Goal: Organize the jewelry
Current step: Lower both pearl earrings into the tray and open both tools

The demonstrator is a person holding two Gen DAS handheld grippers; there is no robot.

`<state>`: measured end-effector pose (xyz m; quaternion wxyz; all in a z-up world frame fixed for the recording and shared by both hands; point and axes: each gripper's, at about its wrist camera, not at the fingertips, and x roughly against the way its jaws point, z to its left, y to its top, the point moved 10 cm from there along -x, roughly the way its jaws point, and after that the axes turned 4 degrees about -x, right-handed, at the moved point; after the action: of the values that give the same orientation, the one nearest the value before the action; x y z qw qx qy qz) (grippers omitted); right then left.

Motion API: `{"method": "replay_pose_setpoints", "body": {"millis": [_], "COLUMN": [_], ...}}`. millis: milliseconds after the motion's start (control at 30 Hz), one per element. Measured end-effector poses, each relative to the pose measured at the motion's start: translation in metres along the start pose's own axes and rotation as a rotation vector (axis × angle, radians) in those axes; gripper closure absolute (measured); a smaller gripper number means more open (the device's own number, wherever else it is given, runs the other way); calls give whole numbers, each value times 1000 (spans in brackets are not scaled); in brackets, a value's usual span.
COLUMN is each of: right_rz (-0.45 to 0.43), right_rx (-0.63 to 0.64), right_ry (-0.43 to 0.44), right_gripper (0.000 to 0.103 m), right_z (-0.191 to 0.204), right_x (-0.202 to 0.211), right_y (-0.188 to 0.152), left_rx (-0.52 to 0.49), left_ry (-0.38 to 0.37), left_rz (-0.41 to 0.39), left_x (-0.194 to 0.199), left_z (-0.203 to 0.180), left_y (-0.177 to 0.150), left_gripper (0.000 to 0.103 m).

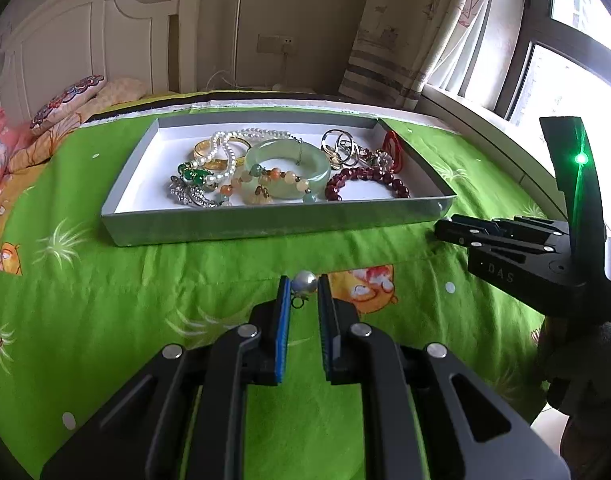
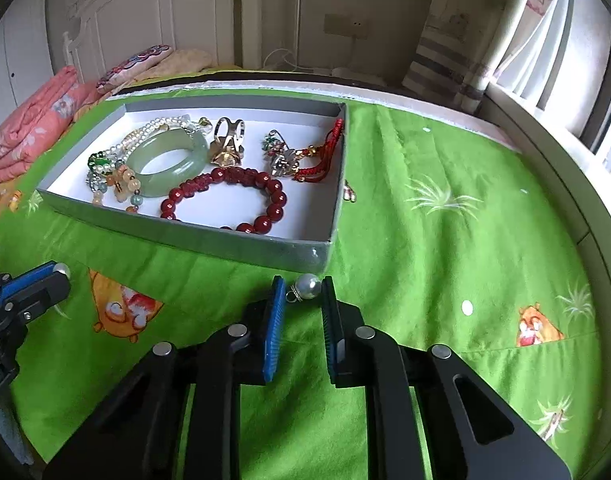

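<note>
Your left gripper hangs over the green bedspread, short of the tray's near wall. Its blue pads are clenched on a pearl drop, whose small ring dangles below. The grey tray lies toward the bedspread's far edge. From left to right it holds a pearl strand, a jade bangle and a red bead bracelet. A small charm lies on the cloth just beside the tray's right wall. Your right gripper is near the tray's near-right corner. A second pearl drop sits between its pads, touching the right one, but I cannot tell whether it is gripped.
</note>
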<state>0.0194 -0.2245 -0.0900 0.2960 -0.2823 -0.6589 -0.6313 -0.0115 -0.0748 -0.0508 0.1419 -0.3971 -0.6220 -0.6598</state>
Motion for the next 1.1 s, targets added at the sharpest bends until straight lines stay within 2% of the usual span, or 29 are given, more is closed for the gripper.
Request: {"method": "replay_pose_setpoints", "body": {"millis": [133, 300, 533, 800, 1100], "right_rz": [-25, -74, -197, -227, -247], "right_rx": [1, -26, -17, 6, 51], "right_ry": [16, 86, 167, 199, 211], "right_gripper": [90, 90, 90, 90, 90], "right_z": [2, 7, 24, 48, 67], "right_x": [9, 29, 57, 48, 34], "right_y": [-3, -7, 21, 35, 57], "left_rx": [7, 26, 23, -20, -53], "left_ry": [6, 16, 39, 68, 100], "left_rz": [-6, -14, -45, -75, -72], "left_x": [3, 8, 14, 14, -6], "left_z": [6, 16, 23, 25, 29], "left_y": [-2, -4, 9, 39, 66], "left_gripper": [90, 90, 90, 90, 90]}}
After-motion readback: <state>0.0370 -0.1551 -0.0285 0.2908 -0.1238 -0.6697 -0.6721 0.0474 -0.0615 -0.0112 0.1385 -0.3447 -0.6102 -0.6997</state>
